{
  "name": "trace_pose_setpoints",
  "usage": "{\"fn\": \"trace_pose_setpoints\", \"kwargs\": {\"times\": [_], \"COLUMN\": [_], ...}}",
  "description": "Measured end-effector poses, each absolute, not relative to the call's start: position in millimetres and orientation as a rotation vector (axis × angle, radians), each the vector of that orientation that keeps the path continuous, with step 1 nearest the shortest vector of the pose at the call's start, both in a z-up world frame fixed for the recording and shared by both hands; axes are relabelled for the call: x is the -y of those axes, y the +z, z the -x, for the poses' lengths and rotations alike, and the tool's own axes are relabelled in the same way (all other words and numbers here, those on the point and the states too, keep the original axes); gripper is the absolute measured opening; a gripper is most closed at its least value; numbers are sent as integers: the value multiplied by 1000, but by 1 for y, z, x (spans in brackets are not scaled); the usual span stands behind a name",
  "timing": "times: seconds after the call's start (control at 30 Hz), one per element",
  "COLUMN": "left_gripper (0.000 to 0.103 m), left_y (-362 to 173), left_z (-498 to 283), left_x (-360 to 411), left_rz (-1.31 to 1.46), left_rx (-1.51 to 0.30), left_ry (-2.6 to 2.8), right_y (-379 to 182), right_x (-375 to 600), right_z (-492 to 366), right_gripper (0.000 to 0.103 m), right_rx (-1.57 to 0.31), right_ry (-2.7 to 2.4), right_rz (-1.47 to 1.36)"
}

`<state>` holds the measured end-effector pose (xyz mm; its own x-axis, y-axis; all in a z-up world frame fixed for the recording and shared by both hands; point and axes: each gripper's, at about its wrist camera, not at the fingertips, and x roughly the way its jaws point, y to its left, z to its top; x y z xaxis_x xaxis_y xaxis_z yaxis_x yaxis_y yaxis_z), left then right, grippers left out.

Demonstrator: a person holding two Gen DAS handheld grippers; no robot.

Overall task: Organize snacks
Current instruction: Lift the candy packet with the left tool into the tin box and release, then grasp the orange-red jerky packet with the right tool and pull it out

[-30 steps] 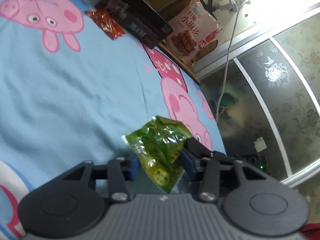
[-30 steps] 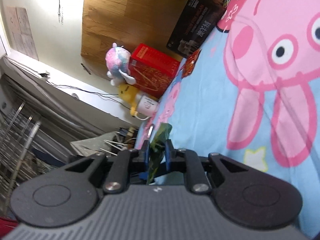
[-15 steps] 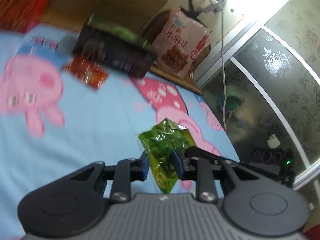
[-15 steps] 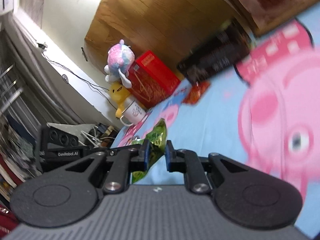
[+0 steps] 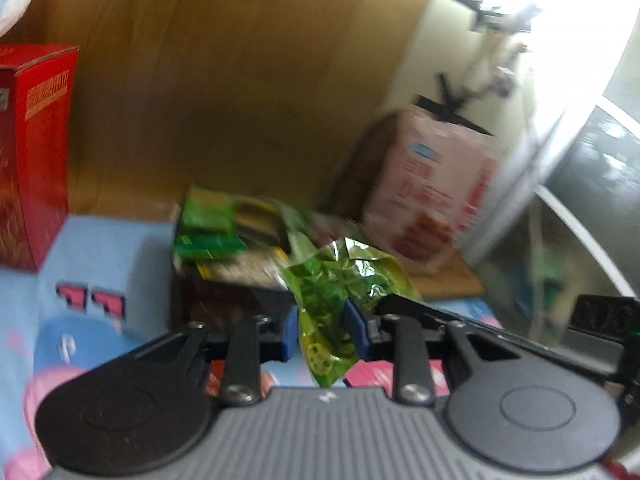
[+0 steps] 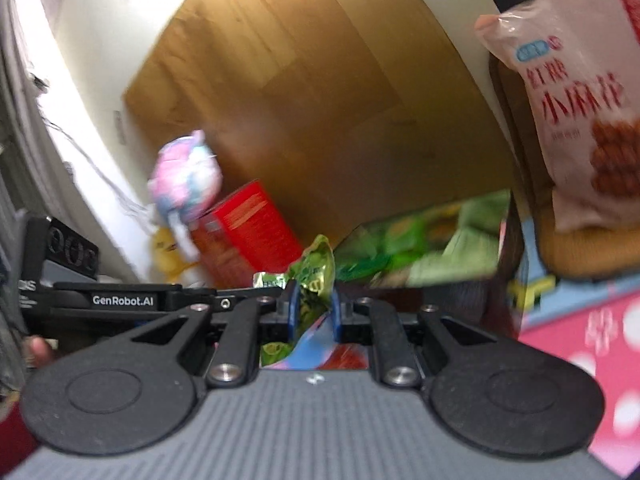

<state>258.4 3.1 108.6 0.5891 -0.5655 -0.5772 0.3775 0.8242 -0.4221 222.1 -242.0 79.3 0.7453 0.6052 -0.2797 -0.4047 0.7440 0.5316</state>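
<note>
My left gripper is shut on a crinkled green snack packet and holds it up in front of a dark box filled with green snack packets. My right gripper is shut on another green snack packet, held edge-on, just short of the same dark box, whose open top shows several green packets. A red packet lies on the sheet below the right fingers. The left gripper's body shows at the left of the right wrist view.
A large pink snack bag leans on a wooden stool right of the box. A red carton stands left, with plush toys beside it. A wooden headboard rises behind. The blue and pink cartoon sheet lies below.
Both grippers have swung up from the bed sheet toward the dark box at the headboard, each still holding its green packet. The box is now close in front.
</note>
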Motion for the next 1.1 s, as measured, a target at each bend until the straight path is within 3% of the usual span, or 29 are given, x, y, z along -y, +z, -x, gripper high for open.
{"fn": "trace_pose_setpoints", "kwargs": {"times": [0.2,0.3,0.33,0.37,0.4,0.43,0.6,0.73,0.8,0.97,1.1], "left_gripper": [21,24,30,32,32,33,34,33,32,31,29], "left_y": [87,78,76,75,77,81,84,57,37,16,22], "left_z": [-315,-330,-332,-332,-329,-322,-276,-260,-260,-262,-239], "left_x": [19,22,20,17,14,9,-37,-50,-48,-40,-33], "left_rz": [189,184,189,201,219,237,323,289,265,286,265], "left_rx": [-771,-766,-761,-758,-748,-731,-674,-756,-822,-881,-891], "left_ry": [-426,-376,-357,-353,-364,-379,-432,-412,-367,-328,-358], "right_y": [67,59,56,54,53,53,56,36,21,-7,-8], "right_x": [206,200,200,200,203,208,239,236,222,199,203], "right_z": [-275,-290,-293,-296,-294,-288,-243,-219,-224,-254,-242], "right_gripper": [21,24,30,51,63,65,65,63,49,28,26], "right_rx": [-440,-421,-423,-428,-418,-387,-304,-431,-519,-709,-747], "right_ry": [445,402,373,339,299,266,299,468,491,492,535], "right_rz": [-252,-191,-177,-163,-157,-167,-303,-353,-318,-314,-375]}}
